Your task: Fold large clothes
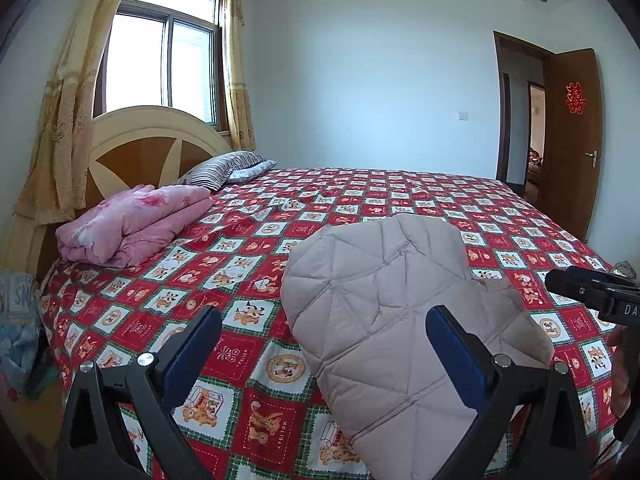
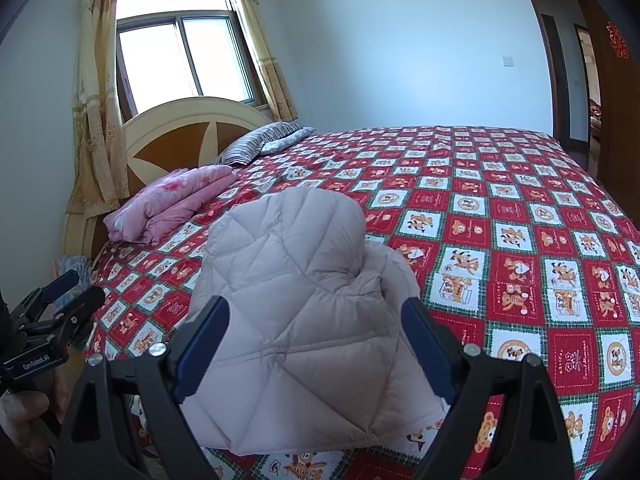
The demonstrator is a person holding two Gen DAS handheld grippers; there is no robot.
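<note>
A folded, quilted beige-pink jacket (image 1: pixel 384 300) (image 2: pixel 296 280) lies on the bed's red checked cover (image 1: pixel 240 248) (image 2: pixel 500 208), near the front edge. My left gripper (image 1: pixel 324 332) hovers open above the cover. Its right finger (image 1: pixel 456 352) stands in front of the jacket's left part, and its left finger is over bare cover. My right gripper (image 2: pixel 316 320) is open too, its two fingers standing either side of the jacket's near end without pressing on it. Each gripper shows at the edge of the other's view: the right gripper (image 1: pixel 580 286) and the left gripper (image 2: pixel 76 292).
A folded pink quilt (image 1: pixel 132 224) (image 2: pixel 172 200) and two pillows (image 1: pixel 228 168) lie by the headboard (image 1: pixel 152 136) at the left. A curtained window is behind it. A brown door (image 1: pixel 572 140) stands open at the far right. A hand (image 2: pixel 24 412) holds the left gripper.
</note>
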